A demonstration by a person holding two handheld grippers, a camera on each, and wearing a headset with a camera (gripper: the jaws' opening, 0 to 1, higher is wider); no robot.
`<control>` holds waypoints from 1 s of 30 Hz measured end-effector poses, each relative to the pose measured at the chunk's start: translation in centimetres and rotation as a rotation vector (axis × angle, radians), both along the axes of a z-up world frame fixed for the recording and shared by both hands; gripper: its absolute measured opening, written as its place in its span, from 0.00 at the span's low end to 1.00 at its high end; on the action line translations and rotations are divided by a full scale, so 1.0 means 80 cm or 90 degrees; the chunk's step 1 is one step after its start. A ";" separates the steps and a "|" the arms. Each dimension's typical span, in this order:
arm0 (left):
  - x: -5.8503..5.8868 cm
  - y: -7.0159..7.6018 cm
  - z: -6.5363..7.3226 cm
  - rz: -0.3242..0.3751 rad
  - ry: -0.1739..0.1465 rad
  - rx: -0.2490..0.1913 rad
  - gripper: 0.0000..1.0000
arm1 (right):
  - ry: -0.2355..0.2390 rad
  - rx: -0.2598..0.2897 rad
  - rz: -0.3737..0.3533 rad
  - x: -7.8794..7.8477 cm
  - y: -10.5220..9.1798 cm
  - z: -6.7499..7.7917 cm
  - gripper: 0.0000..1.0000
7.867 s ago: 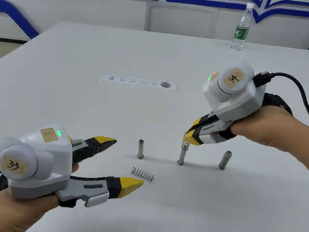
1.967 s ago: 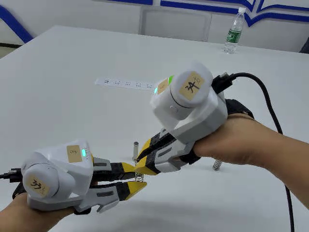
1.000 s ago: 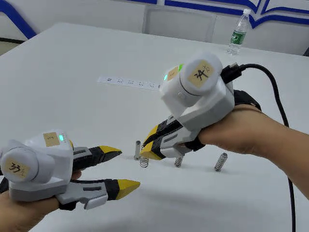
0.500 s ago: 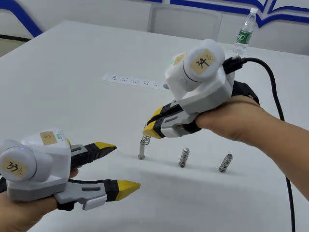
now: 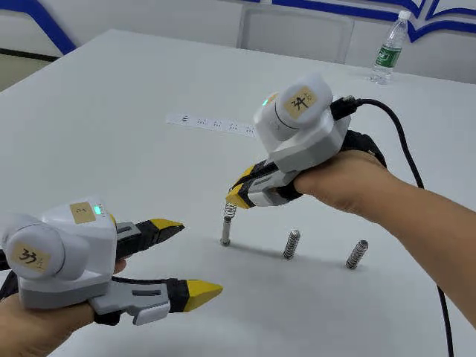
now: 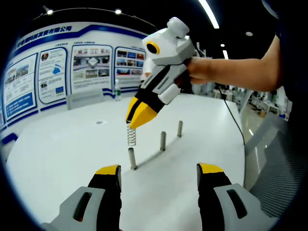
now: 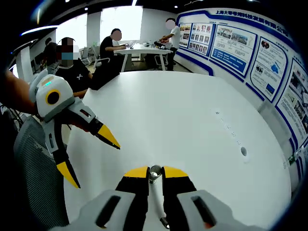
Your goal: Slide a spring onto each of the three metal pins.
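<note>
White table | right gripper clamped on spring above pin | left gripper spread

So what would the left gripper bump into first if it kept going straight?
Probably the nearest pin, the one under the spring in the right gripper, though depth is unclear.

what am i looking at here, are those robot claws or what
No robot: a person holds a two-jaw gripper in each hand. One picture comes from a headset looking down at the white table; the two round ones come from cameras on the grippers. The right gripper is shut on a small spring, just over a bare metal pin. A second spring and a third spring already sit on their pins. The left gripper hovers open, empty. A power strip and water bottle are further back.
</note>
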State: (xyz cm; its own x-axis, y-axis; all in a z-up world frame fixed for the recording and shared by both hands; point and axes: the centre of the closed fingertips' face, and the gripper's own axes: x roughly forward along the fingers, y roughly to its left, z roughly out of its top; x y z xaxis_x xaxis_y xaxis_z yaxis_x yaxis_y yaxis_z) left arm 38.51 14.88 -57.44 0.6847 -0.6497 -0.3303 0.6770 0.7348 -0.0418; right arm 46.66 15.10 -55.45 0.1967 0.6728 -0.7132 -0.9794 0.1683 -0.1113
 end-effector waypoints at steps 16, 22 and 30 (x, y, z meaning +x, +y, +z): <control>0.001 0.006 -0.003 0.002 0.005 0.003 0.63 | 0.013 -0.013 -0.001 0.011 0.005 -0.019 0.11; 0.001 0.008 -0.004 0.001 0.006 0.005 0.63 | 0.019 -0.020 -0.002 0.012 0.007 -0.032 0.11; 0.001 0.010 -0.008 0.001 0.009 0.008 0.62 | 0.031 -0.032 -0.007 0.012 0.005 -0.054 0.11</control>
